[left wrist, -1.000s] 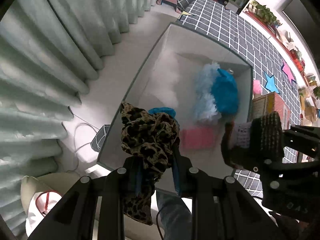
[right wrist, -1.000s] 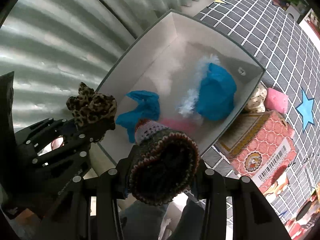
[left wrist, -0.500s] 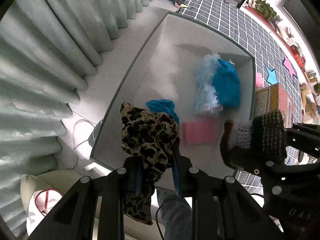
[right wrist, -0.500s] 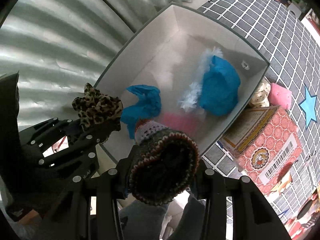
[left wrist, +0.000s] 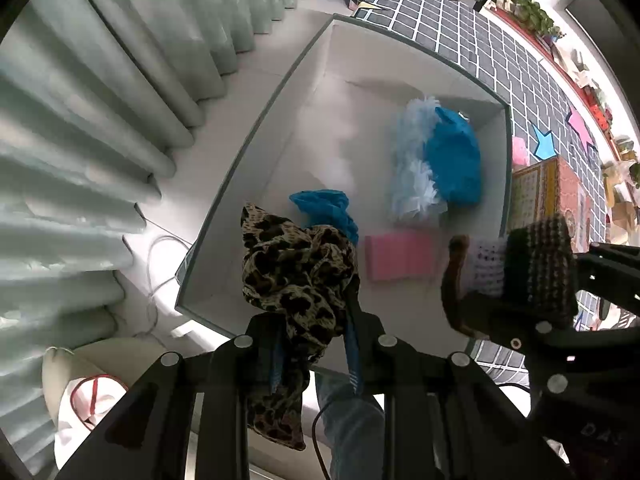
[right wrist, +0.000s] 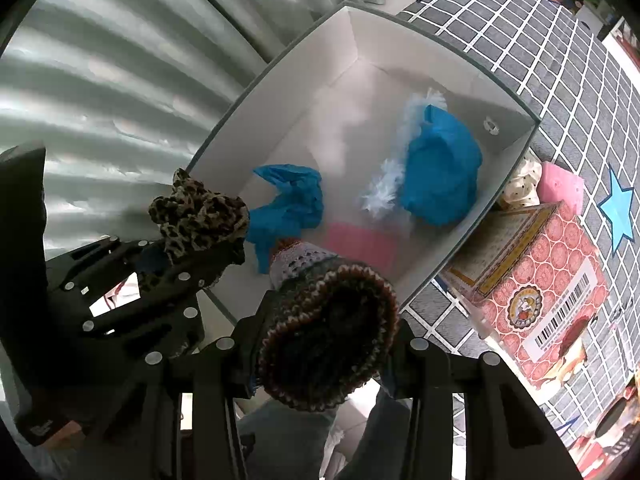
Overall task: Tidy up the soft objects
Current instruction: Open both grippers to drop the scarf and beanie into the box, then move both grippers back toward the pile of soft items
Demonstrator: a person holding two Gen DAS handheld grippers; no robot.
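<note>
At far left hang pale green curtains (left wrist: 100, 128). The left gripper (left wrist: 316, 320) points down over the near left corner of a white box (left wrist: 248, 152), its fingers pinched narrow on a leopard-print cloth (left wrist: 296, 272) whose tail hangs below the jaws. In the box lie a crumpled blue cloth (left wrist: 324, 208), a pink pad (left wrist: 400, 256) and a blue and white fluffy item (left wrist: 436, 164). To the right, the right gripper (right wrist: 324, 320) holds a knitted hat (right wrist: 328, 332) between its fingers, above the box's near edge. Beyond the box's right wall stands a red patterned carton (right wrist: 540, 280) on a grid mat (right wrist: 560, 60).
</note>
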